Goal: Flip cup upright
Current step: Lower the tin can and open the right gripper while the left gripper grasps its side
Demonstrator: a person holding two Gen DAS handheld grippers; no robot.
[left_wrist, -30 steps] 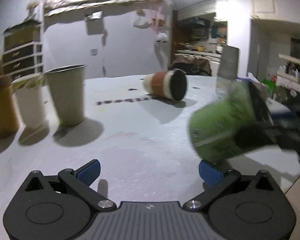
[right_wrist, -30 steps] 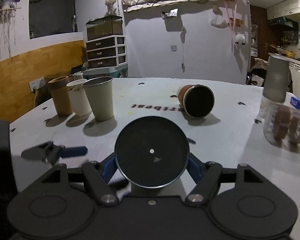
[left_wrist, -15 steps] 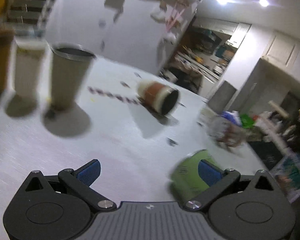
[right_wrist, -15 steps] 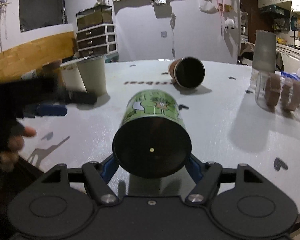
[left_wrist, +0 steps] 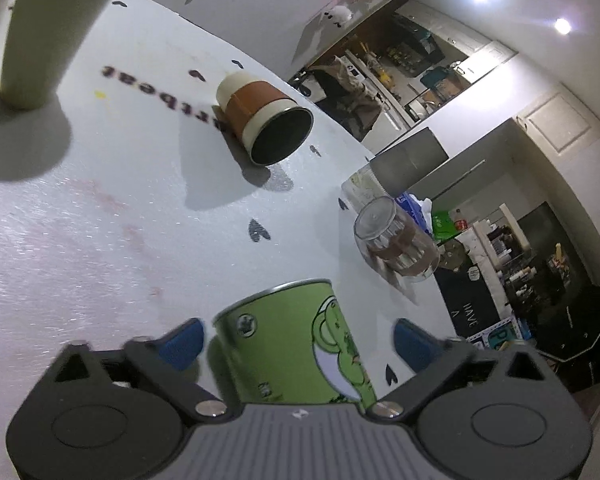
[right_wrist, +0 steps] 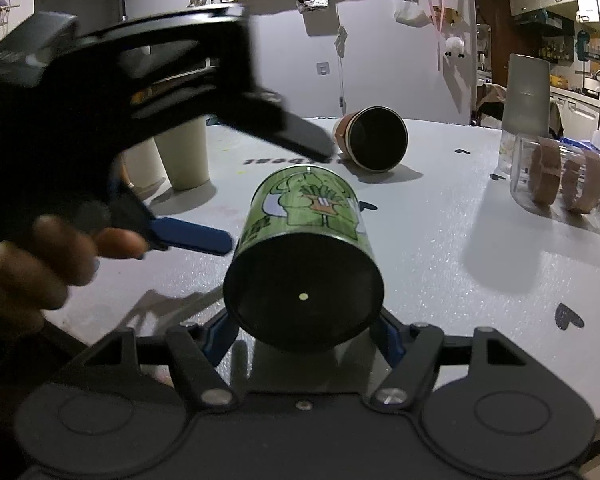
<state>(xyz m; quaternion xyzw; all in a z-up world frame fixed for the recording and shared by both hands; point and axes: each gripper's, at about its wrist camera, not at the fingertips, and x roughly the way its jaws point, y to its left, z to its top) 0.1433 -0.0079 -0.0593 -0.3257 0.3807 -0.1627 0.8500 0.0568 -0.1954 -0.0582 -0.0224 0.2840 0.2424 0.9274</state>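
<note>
A green cartoon-print cup is held tilted over the white table, its dark open mouth facing the right wrist camera. My right gripper is shut on it near the rim. In the left wrist view the same cup lies between the blue pads of my left gripper, which is open and not touching it. The left gripper also shows in the right wrist view, left of the cup. A brown-banded cup lies on its side further back; it also shows in the right wrist view.
A beige cup stands upright at the back left. A clear ribbed jar lies on its side at the right, with a grey tumbler behind it. The table's edge runs near the front left.
My left gripper swung in from the left and now straddles the green cup. The right gripper tilted the cup, so its printed side shows above the mouth.
</note>
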